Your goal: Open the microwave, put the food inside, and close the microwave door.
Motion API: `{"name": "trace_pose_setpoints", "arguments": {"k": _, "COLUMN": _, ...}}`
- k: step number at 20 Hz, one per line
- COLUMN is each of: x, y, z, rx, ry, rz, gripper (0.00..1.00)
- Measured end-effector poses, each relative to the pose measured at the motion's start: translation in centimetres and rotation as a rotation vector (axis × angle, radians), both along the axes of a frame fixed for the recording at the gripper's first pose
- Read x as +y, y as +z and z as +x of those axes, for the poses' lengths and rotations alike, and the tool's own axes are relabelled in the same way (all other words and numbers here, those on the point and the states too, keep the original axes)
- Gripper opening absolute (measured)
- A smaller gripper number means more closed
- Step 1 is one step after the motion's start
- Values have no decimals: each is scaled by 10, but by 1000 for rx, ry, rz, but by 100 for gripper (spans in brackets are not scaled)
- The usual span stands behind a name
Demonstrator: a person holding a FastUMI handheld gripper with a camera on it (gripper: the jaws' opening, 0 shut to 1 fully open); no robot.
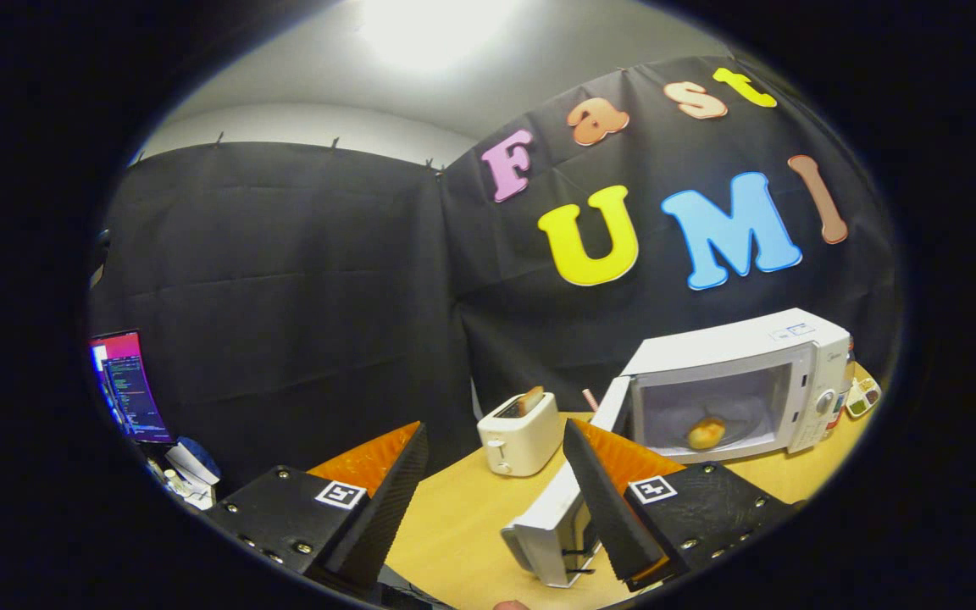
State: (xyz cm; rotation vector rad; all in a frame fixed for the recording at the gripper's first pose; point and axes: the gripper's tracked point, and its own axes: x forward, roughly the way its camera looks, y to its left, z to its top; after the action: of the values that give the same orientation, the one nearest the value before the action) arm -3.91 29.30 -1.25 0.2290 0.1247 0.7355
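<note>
On the wooden table [471,517], beyond the fingers and to the right, the white microwave [734,381] stands with its door [560,508] swung wide open toward the camera. The door's near end passes behind the right finger [611,500], so part of it is hidden; whether the finger touches the door cannot be told. Inside the lit cavity lies the food [706,433], a small rounded yellowish-brown piece, too small to name; it seems to rest on a turntable, faint and hard to make out. The gripper [488,491] hangs above the table, fingers spread well apart, holding nothing, bare tabletop showing between them. A white toaster [520,434] stands just ahead of the fingers, left of the microwave, with a slice of toast [532,399] sticking up from its slot. Behind the microwave's right end, a few small items [862,396], partly cut off, unclear. Far left, past the left finger [386,500], a lit monitor [128,385] shows, with white clutter [187,470] below it, indistinct.
</note>
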Motion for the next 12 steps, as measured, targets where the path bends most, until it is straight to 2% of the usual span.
{"name": "trace_pose_setpoints", "arguments": {"k": 6, "x": 46, "y": -51, "z": -35, "rx": 91, "ry": 152, "rz": -71, "gripper": 97}}
{"name": "trace_pose_setpoints", "arguments": {"k": 11, "x": 56, "y": -94, "z": -30, "rx": 193, "ry": 187, "rz": -127, "gripper": 97}}
{"name": "trace_pose_setpoints", "arguments": {"k": 12, "x": 57, "y": -101, "z": -29, "rx": 209, "ry": 195, "rz": -136, "gripper": 94}}
